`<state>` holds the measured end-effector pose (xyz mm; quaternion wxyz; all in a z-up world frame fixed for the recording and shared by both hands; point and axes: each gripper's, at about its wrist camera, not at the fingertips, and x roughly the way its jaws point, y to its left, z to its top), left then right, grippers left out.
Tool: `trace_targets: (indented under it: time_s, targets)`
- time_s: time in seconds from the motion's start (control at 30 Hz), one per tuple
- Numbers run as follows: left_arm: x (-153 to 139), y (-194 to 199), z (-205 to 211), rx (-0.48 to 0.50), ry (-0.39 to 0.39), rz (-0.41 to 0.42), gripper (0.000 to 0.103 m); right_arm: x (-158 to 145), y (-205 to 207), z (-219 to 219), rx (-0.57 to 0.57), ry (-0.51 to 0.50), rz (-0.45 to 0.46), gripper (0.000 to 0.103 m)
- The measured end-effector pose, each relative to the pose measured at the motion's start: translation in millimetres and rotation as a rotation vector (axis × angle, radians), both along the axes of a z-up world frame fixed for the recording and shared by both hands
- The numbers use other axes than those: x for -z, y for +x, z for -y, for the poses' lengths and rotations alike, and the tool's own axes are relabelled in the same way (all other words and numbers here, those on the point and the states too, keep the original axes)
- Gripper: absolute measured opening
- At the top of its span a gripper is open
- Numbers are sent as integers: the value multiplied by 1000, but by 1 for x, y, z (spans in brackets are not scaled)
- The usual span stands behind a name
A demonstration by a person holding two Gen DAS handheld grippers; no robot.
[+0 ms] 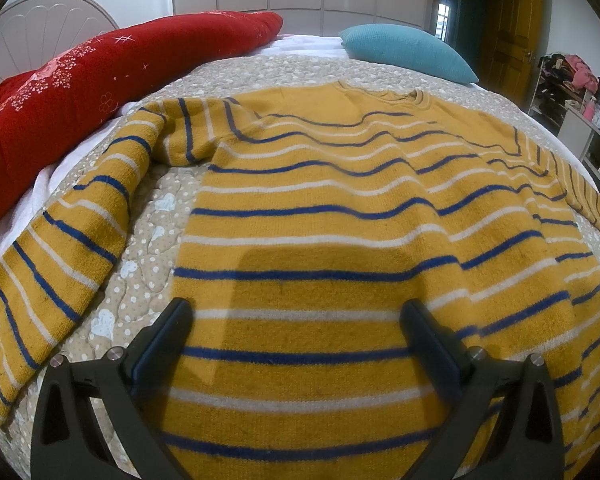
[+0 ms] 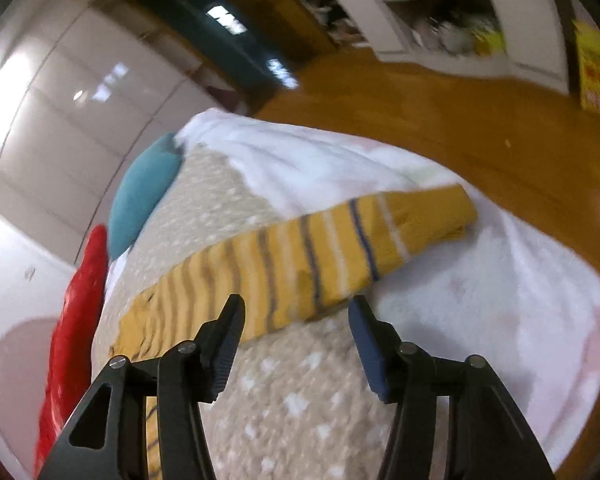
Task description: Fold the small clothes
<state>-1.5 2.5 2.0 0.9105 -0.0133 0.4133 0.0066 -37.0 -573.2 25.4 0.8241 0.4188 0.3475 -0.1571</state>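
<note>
A small yellow sweater (image 1: 320, 184) with blue and white stripes lies spread flat on the bed, neck away from me, its left sleeve (image 1: 72, 248) stretched out toward the near left. My left gripper (image 1: 296, 312) is open and empty, hovering over the sweater's hem. In the tilted, blurred right wrist view, the sweater's right sleeve (image 2: 300, 260) lies across the quilt and white sheet, its cuff pointing to the bed's edge. My right gripper (image 2: 296, 312) is open and empty, just short of that sleeve.
The bed has a beige dotted quilt (image 1: 156, 224) over a white sheet (image 2: 480, 280). A red quilt (image 1: 80, 92) lies along the left, a teal pillow (image 1: 408, 50) at the far side. Wooden floor (image 2: 480, 128) and shelves (image 1: 572, 92) are to the right.
</note>
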Motion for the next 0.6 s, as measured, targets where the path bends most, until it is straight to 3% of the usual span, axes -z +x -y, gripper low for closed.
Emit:
trace_targets:
  time_s: [0.07,0.17,0.2,0.23,0.27,0.3,0.37,0.43,0.53,0.6]
  targets:
    - [0,0,0,0,1,-1,103,10,8,15,63,-12,-45,58]
    - [0,0,0,0,0,-1,103,21,15,36,116,54,-21,58]
    - [0,0,0,0,0,-2,103,21,15,43,130,82,0,51]
    - [0,0,0,0,0,-2,103,21,16,47,135,94,11,29]
    - [0,0,0,0,-1,-3,103,18,18,53,137,106,30,16]
    - [0,0,0,0,-1,-3,103,12,20,57,141,105,42,12]
    - [0,0,0,0,-2,-3,103,-14,26,50,131,31,56,11]
    - [0,-1,-1,0,-2,-5,103,-49,43,26,71,-108,55,10]
    - [-4,1,-2,6,-4,-42,103,-103,78,-45,-114,-249,109,9]
    - [-17,-5,-11,8,-56,-59,103,-124,99,-95,-234,-295,146,9]
